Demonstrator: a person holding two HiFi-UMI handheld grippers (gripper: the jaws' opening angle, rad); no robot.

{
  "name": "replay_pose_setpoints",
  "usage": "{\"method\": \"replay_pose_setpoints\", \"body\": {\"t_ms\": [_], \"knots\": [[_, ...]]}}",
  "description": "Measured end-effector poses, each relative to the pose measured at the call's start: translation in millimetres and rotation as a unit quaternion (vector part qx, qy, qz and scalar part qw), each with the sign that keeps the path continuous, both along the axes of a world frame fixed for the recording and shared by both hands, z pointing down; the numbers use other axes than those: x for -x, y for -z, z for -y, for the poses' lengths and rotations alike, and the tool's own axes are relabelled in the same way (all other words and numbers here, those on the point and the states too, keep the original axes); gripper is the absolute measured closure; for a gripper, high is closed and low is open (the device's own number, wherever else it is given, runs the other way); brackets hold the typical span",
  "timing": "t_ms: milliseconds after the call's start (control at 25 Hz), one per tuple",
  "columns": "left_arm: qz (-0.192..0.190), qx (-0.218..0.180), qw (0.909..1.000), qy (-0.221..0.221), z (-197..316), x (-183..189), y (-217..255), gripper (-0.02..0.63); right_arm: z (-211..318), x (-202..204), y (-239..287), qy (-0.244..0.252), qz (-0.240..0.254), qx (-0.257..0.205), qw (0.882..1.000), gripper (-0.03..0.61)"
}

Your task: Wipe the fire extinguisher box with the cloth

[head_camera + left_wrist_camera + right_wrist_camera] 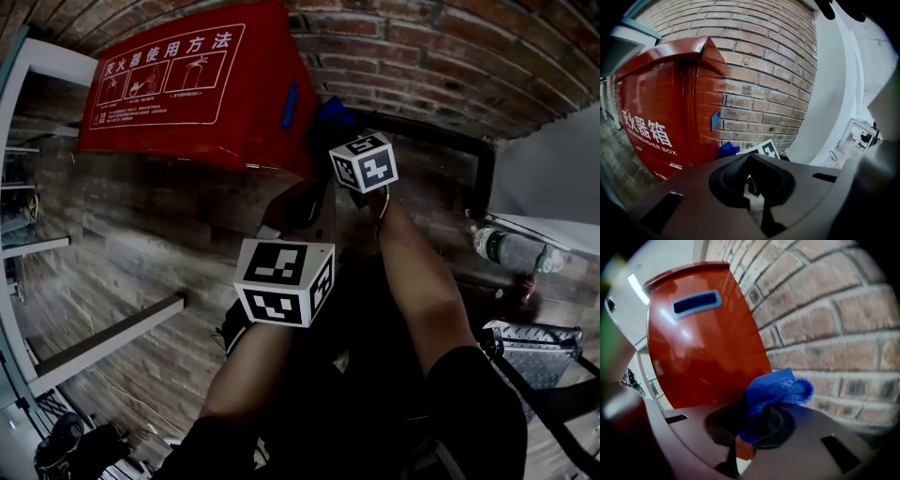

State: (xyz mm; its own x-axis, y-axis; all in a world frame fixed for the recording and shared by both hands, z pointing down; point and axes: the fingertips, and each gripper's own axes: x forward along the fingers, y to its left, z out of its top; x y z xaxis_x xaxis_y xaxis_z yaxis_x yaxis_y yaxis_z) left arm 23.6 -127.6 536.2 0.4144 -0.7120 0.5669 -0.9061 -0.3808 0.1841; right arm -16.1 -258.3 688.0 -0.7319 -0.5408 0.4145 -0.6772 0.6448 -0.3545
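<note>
The red fire extinguisher box [187, 84] stands against the brick wall [422, 56], far left. The right gripper [754, 427] has its jaws clamped on the blue cloth [776, 390], just beside the box's right side. The left gripper [750, 180], nearer, seems closed on nothing.

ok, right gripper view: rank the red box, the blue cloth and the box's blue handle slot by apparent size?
1. fire extinguisher box
2. cloth, though it sits right at the camera, which inflates it
3. blue handle slot on the box
</note>
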Motion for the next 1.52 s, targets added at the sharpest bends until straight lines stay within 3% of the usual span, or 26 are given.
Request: {"method": "replay_pose_setpoints", "body": {"t_ms": [200,360,520,760,920,1200,1520], "knots": [[-0.003,-0.005,1.0,0.004,2,-1,1,0.617,-1,-1,63,0.019,-0.012,-0.088,0.996,0.526],[-0.018,-0.008,0.9997,0.011,6,-2,4,0.617,-15,1,107,0.042,0.012,-0.131,0.99,0.526],[-0.035,-0.048,0.9982,0.008,6,-9,24,0.617,-17,-1,136,0.05,0.05,-0.15,0.986,0.526],[-0.044,-0.043,0.9971,0.044,2,15,30,0.617,-16,0,150,0.079,0.077,-0.158,0.981,0.527],[-0.048,-0.03,0.9965,0.062,0,29,25,0.617,-19,1,159,0.072,0.055,-0.181,0.979,0.526],[-0.057,-0.022,0.9944,0.087,5,38,22,0.617,-21,2,187,0.065,0.08,-0.211,0.972,0.528],[-0.049,-0.021,0.9949,0.086,7,41,20,0.617,-21,4,195,0.077,0.038,-0.233,0.969,0.527]]}}
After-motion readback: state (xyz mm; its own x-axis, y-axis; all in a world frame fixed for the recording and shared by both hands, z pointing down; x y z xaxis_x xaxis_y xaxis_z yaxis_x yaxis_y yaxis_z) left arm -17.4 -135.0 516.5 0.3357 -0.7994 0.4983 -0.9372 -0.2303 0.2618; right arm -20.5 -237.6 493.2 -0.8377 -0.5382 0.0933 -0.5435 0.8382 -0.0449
